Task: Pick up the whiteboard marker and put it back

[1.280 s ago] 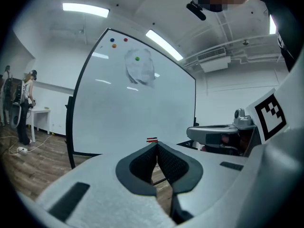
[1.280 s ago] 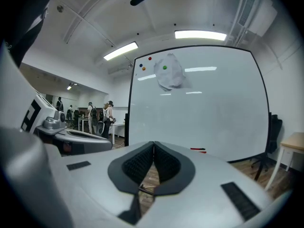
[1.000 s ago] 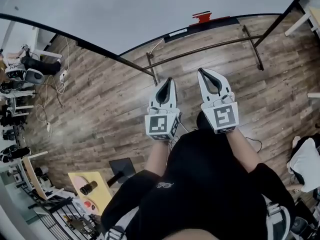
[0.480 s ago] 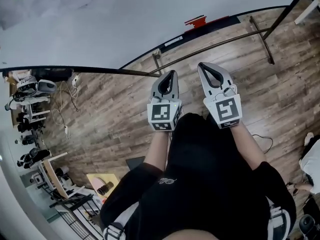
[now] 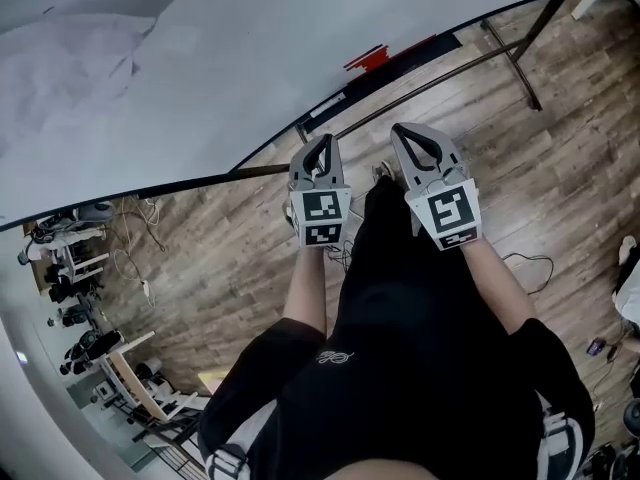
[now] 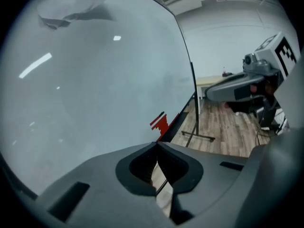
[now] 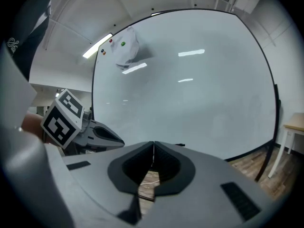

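A red holder (image 5: 368,58) sits on the tray at the whiteboard's (image 5: 200,78) lower edge. In the left gripper view a thin dark stick (image 6: 157,118) lies along the top of that red piece (image 6: 161,125); it may be the marker, too small to be sure. My left gripper (image 5: 322,140) and right gripper (image 5: 399,129) are held side by side over the wooden floor, pointing at the board, short of the tray. Both are shut with nothing between the jaws, as the left gripper (image 6: 157,143) and right gripper (image 7: 153,143) show in their own views.
A white cloth (image 6: 71,6) hangs high on the board under a green magnet (image 7: 123,44). The board's dark stand bars (image 5: 440,78) run across the floor ahead. A cable (image 5: 520,263) lies at the right, shelves of gear (image 5: 70,268) at the left, and a table (image 6: 209,82) beyond the board.
Both grippers have moved forward and lower toward the whiteboard's tray, and the left one has rolled. The board now fills more of the head view. Both jaws stay shut.
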